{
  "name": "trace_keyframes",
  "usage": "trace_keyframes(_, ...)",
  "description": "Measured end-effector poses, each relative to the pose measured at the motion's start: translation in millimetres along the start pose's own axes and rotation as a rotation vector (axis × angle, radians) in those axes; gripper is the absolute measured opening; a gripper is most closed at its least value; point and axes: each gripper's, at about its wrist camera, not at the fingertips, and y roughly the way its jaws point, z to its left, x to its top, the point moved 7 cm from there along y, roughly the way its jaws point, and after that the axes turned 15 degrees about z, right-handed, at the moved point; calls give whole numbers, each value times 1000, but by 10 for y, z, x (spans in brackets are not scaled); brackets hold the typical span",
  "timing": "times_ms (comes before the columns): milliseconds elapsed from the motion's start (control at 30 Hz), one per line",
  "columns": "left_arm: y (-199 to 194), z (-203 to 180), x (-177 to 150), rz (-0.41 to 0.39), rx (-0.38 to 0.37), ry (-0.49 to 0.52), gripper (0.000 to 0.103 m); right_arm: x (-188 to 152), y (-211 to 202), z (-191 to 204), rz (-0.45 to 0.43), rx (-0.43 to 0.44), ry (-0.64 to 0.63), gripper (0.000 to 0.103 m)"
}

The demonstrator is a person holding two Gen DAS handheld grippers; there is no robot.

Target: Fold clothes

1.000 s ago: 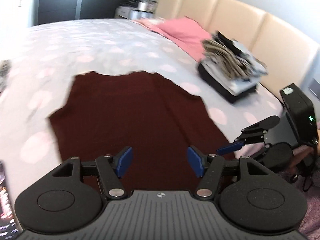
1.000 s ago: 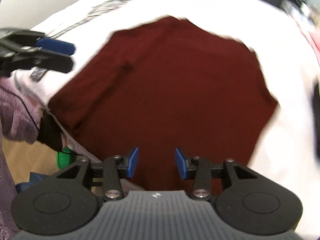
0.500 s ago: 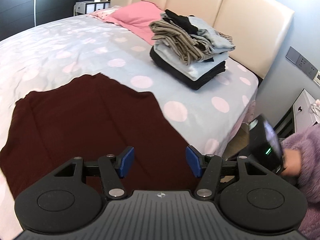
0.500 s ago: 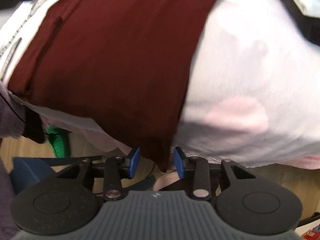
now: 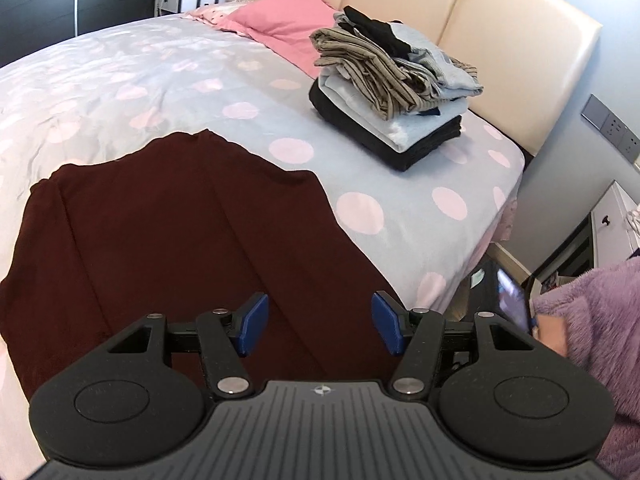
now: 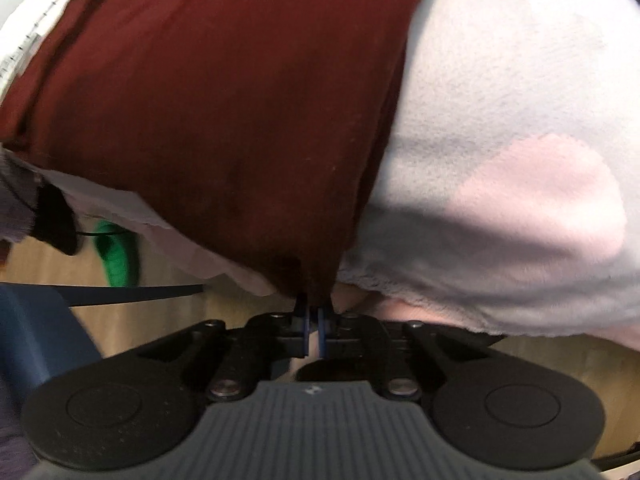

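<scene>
Right tool (image 6: 314,330) dropped, now clamped on maroon garment (image 6: 224,92) corner; left tool (image 5: 316,328) apart; left view alone shows folded stack (image 5: 392,92).

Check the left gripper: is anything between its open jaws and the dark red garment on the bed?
Nothing visible. The left gripper hangs open above the dark red garment, with only bare cloth below. The folded pile sits apart near the headboard. The right gripper has just closed on the garment's corner.

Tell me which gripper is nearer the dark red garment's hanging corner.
Right. The right gripper is shut on that corner of the dark red garment; the left gripper hovers open above it.
</scene>
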Motion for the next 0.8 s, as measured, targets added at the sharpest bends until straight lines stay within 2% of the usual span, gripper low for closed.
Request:
trace_keyframes(133, 63, -23, -82, 33, 1, 11, 55, -116, -335, 84, -18, 63, -5, 4)
trace_keyframes(300, 122, -29, -246, 73, 4, 17, 55, -235, -803, 297, -32, 195, -41, 4)
trace_keyframes(367, 126, -4, -315, 79, 7, 4, 55, -295, -902, 434, -7, 266, -74, 4)
trace_keyframes(467, 118, 64, -409, 82, 17, -27, 55, -260, -997, 576, -6, 420, -106, 4)
trace_keyframes(533, 96, 139, -458, 79, 28, -59, 55, -210, -1102, 652, -39, 511, -114, 4)
trace_keyframes(633, 63, 274, -508, 76, 44, -113, 55, -69, -1278, 570, -129, 625, -61, 4)
trace_keyframes(700, 54, 352, -527, 76, 50, -144, 55, 84, -1375, 431, -201, 656, 14, 4)
trace_keyframes(800, 63, 410, -544, 82, 52, -159, 55, 292, -1455, 143, -287, 639, 142, 5)
